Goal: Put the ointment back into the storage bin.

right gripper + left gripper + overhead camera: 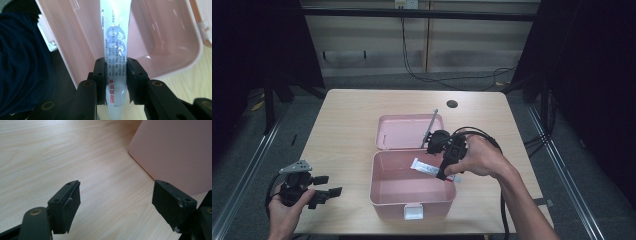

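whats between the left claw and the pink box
Only bare wooden table lies between the open left claw and the pink box, as the left gripper view shows.

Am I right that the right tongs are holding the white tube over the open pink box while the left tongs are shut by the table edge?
Not quite: the left tongs are open, jaws wide apart over bare table, as the left gripper view shows. The rest holds: the right tongs clamp the white tube over the open pink box.
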Demonstrator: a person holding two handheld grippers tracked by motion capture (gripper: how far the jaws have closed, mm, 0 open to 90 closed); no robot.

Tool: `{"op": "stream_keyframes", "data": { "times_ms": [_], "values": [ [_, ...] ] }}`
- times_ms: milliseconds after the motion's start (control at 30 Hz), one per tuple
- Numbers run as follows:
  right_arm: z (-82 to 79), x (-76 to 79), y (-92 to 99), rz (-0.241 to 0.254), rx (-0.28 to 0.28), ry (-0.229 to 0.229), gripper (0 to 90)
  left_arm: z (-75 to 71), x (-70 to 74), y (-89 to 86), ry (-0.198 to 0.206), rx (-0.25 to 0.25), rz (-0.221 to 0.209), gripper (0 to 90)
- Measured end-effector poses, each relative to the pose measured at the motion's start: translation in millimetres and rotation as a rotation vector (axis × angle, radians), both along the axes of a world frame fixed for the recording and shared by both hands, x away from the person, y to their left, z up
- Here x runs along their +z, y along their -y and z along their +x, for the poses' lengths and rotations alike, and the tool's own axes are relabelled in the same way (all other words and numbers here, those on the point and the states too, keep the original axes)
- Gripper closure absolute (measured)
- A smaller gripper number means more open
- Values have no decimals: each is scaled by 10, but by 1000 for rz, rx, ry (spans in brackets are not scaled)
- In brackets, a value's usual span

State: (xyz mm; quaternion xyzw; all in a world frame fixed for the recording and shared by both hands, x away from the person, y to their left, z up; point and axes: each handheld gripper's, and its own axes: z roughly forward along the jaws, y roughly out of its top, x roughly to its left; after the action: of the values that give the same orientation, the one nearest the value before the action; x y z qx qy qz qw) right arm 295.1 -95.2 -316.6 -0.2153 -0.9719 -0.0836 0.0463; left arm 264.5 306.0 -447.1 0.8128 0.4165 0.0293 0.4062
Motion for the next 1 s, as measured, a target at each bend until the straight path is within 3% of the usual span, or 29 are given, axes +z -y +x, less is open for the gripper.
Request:
{"op": "stream_keyframes", "data": {
  "times_ms": [500,1000],
  "values": [
    [13,-173,-323,-20,72,-38,715,-1,1,0,1,0,2,227],
    [22,-354,-540,-8,147,-38,715,-2,0,2,1,-2,2,227]
  ]
}}
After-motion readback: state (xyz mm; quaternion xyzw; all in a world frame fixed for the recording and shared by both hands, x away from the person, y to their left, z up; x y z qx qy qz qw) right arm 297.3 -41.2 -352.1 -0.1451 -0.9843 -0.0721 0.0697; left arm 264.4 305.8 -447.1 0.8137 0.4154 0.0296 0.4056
